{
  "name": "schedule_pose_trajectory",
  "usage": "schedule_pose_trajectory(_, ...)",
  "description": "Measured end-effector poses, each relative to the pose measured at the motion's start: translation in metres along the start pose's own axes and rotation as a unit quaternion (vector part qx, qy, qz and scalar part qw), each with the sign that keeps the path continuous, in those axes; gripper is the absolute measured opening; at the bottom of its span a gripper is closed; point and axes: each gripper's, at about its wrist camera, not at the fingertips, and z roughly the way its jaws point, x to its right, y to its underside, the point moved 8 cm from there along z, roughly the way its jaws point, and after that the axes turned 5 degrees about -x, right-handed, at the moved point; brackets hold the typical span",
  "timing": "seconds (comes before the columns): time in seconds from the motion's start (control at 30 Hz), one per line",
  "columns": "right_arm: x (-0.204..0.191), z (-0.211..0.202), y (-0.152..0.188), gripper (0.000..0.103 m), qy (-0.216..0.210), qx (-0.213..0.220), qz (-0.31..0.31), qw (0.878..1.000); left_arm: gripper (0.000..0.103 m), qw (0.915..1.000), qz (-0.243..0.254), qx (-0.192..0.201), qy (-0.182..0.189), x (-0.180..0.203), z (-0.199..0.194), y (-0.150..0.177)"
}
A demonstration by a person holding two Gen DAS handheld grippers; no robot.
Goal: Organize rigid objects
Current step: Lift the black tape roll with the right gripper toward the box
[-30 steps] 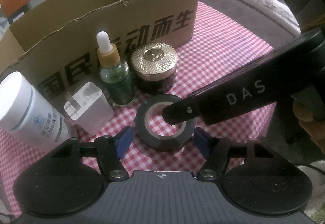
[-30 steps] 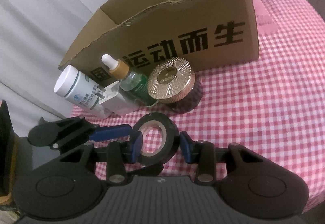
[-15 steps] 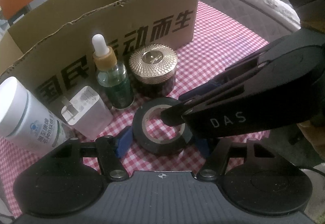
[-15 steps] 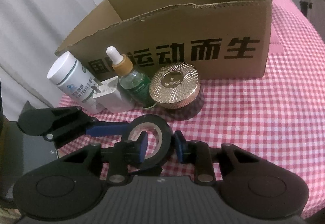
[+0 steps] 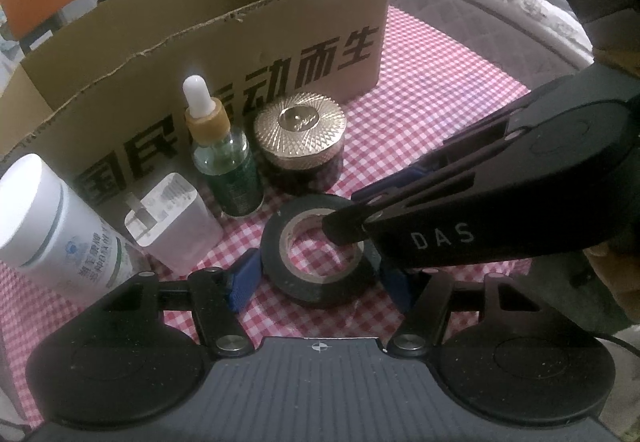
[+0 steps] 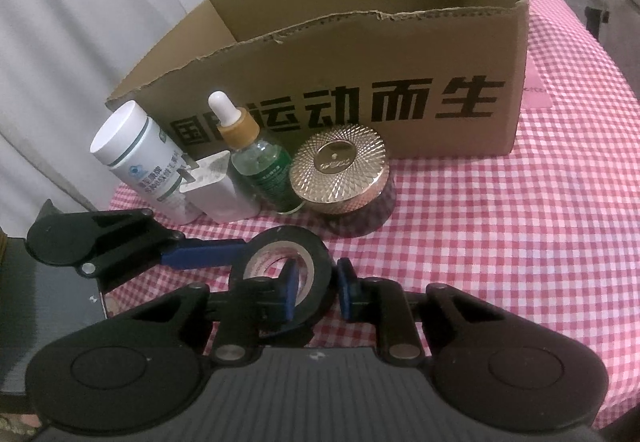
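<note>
The roll of black tape (image 5: 320, 250) lies flat on the red-checked counter (image 5: 420, 121), low in the middle of the left wrist view. The left claw (image 5: 316, 282) stands open around it: one blue pad (image 5: 242, 280) sits just beside the roll's left edge, while the other pad is mostly hidden behind the right claw's arm, so contact there cannot be told.

The right claw (image 6: 316, 288) has just been closing and now pinches the wall of the tape (image 6: 280, 270), one blue finger (image 6: 290, 290) inside the hole and the other (image 6: 345, 292) on the outer rim.

Behind the tape, in a tight row along the front wall of the cardboard box (image 6: 360, 73), stand a white bottle (image 6: 140, 161), a white plug adapter (image 6: 216, 189), a green dropper bottle (image 6: 264, 169) and a gold-lidded jar (image 6: 340, 173). The jar is near the roll's far edge, leaving only a narrow strip of cloth between them.

In the right wrist view the counter is open on the right side of the frame. On the left it ends close by, at a pale curtain (image 6: 80, 21). The box's torn top edge is open.
</note>
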Motion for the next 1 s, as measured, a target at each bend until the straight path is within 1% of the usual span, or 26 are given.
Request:
schedule_pose_trajectory(0.4, -0.010, -0.019, -0.004, 0.022, 0.004, 0.017, -0.006, 1.000, 0.065, 0.9996, 0.000, 0.026, -0.009, 0.003, -0.023, -0.001)
schedule_pose_trajectory(0.7, -0.022, -0.044, -0.003, 0.022, 0.008, 0.037, -0.018, 0.999, 0.065, 0.9986, -0.004, 0.049, -0.019, 0.003, -0.042, 0.001)
schedule_pose_trajectory(0.87, -0.030, -0.063, -0.003, 0.022, 0.012, 0.052, -0.029, 0.998, 0.065, 0.9973, -0.006, 0.068, -0.027, 0.002, -0.059, 0.000)
schedule_pose_trajectory(1.0, -0.042, -0.081, -0.009, 0.022, 0.015, 0.068, -0.045, 0.997, 0.065, 0.9953, -0.008, 0.090, -0.034, -0.001, -0.076, -0.007)
